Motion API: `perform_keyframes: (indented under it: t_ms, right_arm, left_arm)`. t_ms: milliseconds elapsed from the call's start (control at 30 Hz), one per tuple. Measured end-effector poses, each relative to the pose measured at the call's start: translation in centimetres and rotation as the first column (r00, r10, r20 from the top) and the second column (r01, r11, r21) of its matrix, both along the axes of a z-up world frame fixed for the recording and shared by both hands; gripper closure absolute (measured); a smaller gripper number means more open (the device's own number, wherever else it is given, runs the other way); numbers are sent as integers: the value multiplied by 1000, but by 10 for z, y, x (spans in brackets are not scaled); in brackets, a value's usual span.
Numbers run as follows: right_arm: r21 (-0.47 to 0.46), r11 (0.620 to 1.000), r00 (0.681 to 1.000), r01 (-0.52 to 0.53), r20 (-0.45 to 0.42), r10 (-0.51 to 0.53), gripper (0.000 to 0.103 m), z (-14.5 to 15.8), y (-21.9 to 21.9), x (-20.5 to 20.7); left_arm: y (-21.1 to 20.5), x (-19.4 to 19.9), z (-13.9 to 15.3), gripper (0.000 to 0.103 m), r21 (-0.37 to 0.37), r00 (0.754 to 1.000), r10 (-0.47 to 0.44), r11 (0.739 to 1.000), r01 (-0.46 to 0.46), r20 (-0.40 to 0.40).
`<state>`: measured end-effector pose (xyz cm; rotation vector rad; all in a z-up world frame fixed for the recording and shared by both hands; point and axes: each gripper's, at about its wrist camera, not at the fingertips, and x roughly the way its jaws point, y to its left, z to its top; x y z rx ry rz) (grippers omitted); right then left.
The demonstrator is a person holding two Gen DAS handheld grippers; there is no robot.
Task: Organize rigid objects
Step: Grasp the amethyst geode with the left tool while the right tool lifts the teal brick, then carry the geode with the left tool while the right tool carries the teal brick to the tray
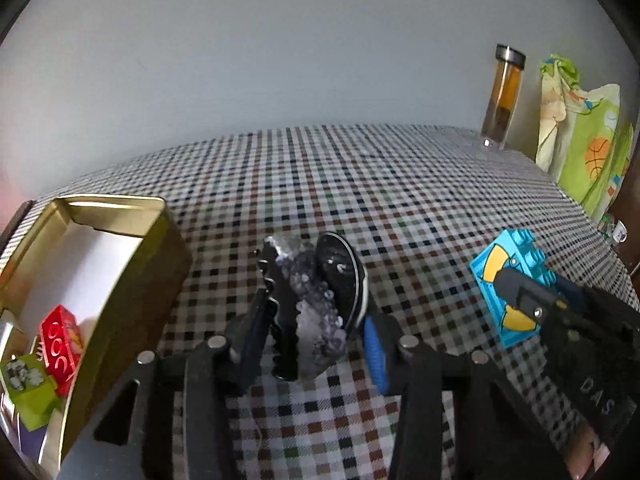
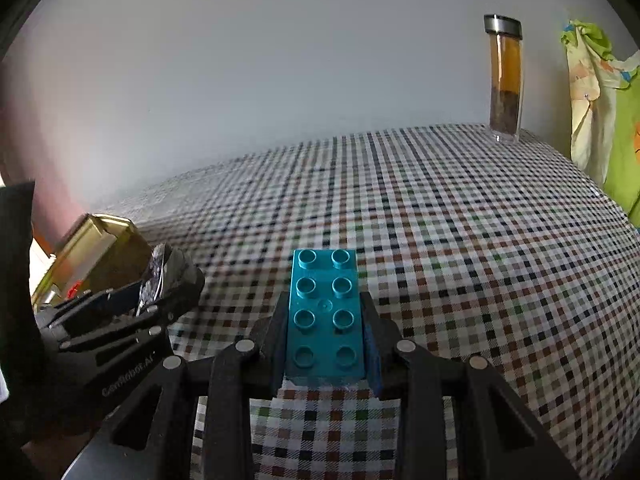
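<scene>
Checked cloth (image 2: 440, 240); left gripper (image 1: 316, 312) "CoroRobot.AI" fingers pinch crystal rock (image 1: 316, 320); right gripper (image 2: 326, 332) "DAS" fingers pinch blue brick (image 2: 324, 312).

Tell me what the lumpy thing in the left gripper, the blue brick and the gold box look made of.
Lump: looks like rough stone with purple crystals, maybe amethyst; knobbly, glinting, dark polished rind.
Blue brick: moulded plastic, smooth, slight sheen, round studs.
Gold box: probably thin metal tin; shiny gold walls with a folded rim, pale lining inside.

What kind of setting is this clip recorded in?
Probably a home, at a table against a plain wall: checked tablecloth, tall glass tea bottle, printed fabric bag, and a gold tin holding toy bricks.
</scene>
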<state>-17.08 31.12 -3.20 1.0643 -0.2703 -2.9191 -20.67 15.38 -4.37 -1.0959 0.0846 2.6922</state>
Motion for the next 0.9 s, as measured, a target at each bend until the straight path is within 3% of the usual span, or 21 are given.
perform_keyframes:
  t_ms: [333, 533, 733, 900]
  right_arm:
    - [35, 999, 996, -4, -92, 7, 69, 11, -10, 16]
    - [42, 999, 979, -10, -202, 18, 69, 22, -13, 33]
    - [112, 994, 955, 5, -294, 29, 69, 30, -26, 46]
    - [109, 994, 949, -4, -314, 38, 69, 32, -29, 48]
  left_arm:
    - [-12, 29, 19, 61, 2, 989, 36, 999, -36, -143]
    - [-20, 46, 28, 61, 15, 973, 75, 997, -74, -219]
    - [-31, 58, 33, 61, 50, 961, 105, 994, -95, -256]
    - [-37, 66, 36, 61, 59, 951, 121, 992, -108, -283]
